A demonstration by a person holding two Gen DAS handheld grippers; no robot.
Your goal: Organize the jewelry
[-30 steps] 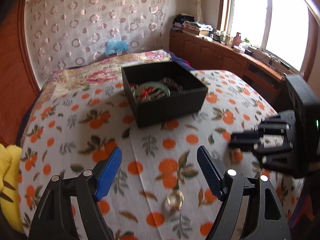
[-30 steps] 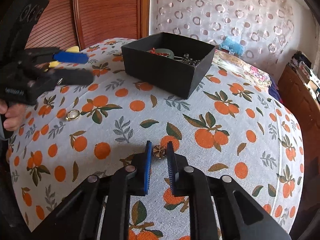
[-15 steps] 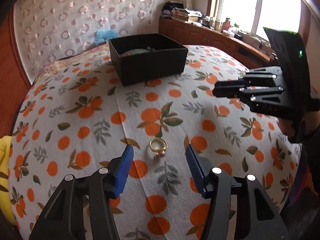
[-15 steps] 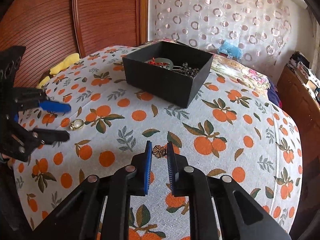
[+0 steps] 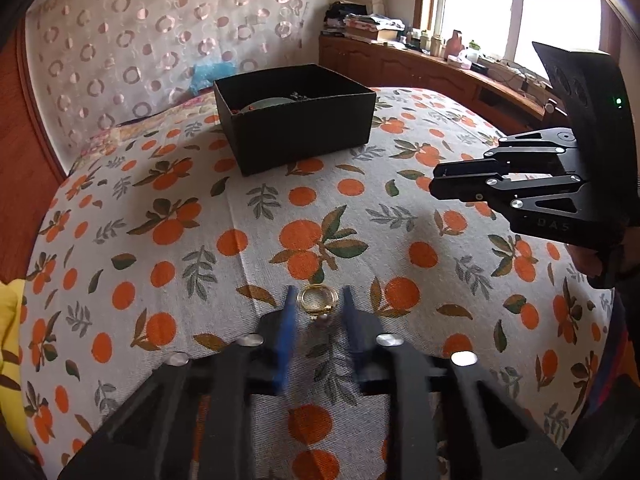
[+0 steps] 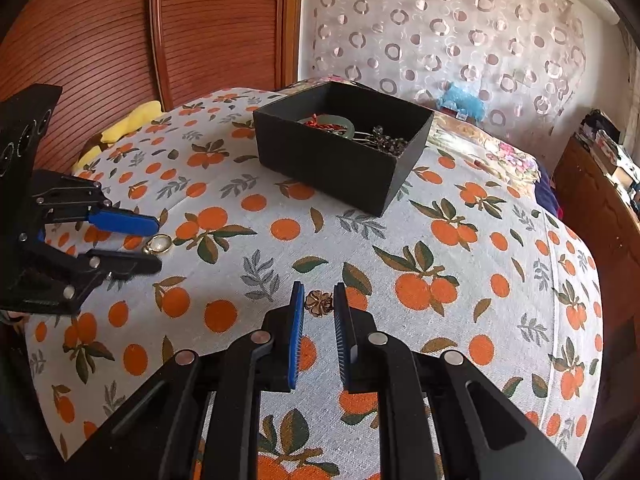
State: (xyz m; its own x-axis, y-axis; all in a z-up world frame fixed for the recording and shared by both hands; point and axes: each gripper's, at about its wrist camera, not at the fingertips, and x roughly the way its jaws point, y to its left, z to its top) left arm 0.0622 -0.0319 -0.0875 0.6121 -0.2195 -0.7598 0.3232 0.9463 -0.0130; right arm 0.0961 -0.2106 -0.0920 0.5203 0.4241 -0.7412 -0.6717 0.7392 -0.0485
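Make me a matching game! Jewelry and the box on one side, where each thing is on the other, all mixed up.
Things:
1. gold ring
2. flower-shaped piece
3. green bangle
4. black box

Places:
A. inside the black box
B. between the left gripper fingers
C. between the right gripper fingers
D. on the orange-print cloth, beyond both grippers

Pairs: 1-B, 2-C, 3-A, 4-D.

The left gripper's fingers have just been closing, with the gold ring between them.
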